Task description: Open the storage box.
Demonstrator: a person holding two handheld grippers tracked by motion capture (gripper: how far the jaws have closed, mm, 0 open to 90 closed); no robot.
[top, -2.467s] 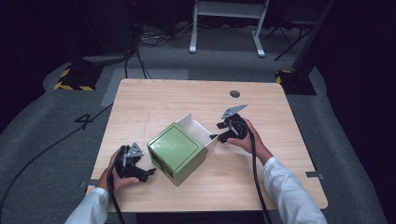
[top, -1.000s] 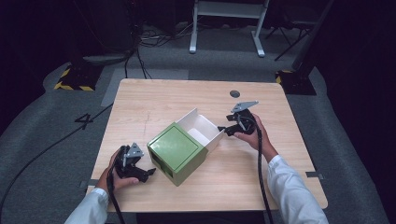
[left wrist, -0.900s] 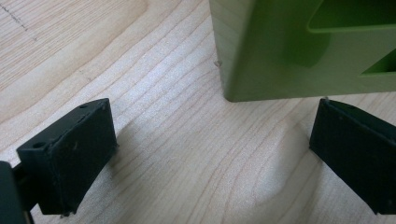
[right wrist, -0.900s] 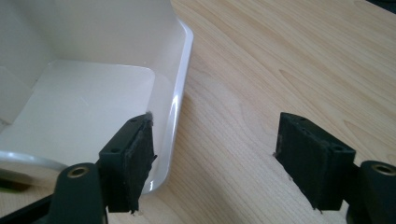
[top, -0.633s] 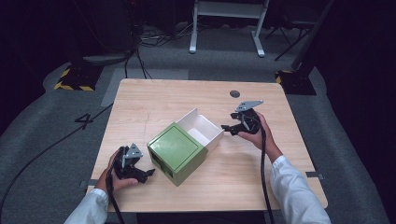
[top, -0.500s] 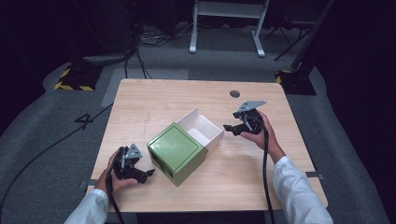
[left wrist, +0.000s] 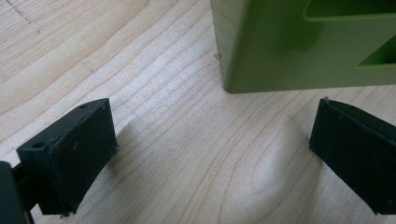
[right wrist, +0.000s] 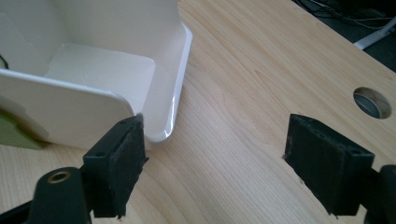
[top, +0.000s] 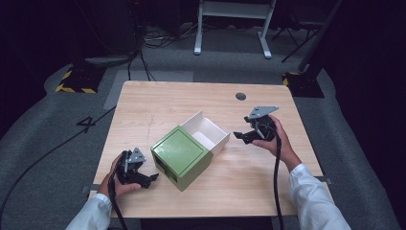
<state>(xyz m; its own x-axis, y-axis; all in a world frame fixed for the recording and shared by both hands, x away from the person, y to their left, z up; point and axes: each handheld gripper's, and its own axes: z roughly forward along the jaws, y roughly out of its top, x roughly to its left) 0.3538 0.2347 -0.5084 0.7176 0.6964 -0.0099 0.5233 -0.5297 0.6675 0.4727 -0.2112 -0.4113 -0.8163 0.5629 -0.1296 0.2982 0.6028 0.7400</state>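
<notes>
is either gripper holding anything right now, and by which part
Nothing is held. The right gripper has just been opening, its jaws apart beside the white drawer with nothing between them. The left gripper sits open near the green box.

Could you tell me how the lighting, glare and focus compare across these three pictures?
High view: table brightly lit, the floor around it dark, whole picture slightly soft. Left gripper view: sharp wood grain, soft shadows beside the pads, green box evenly lit. Right gripper view: a glare streak on the white drawer rim, nearest parts blurred.
</notes>
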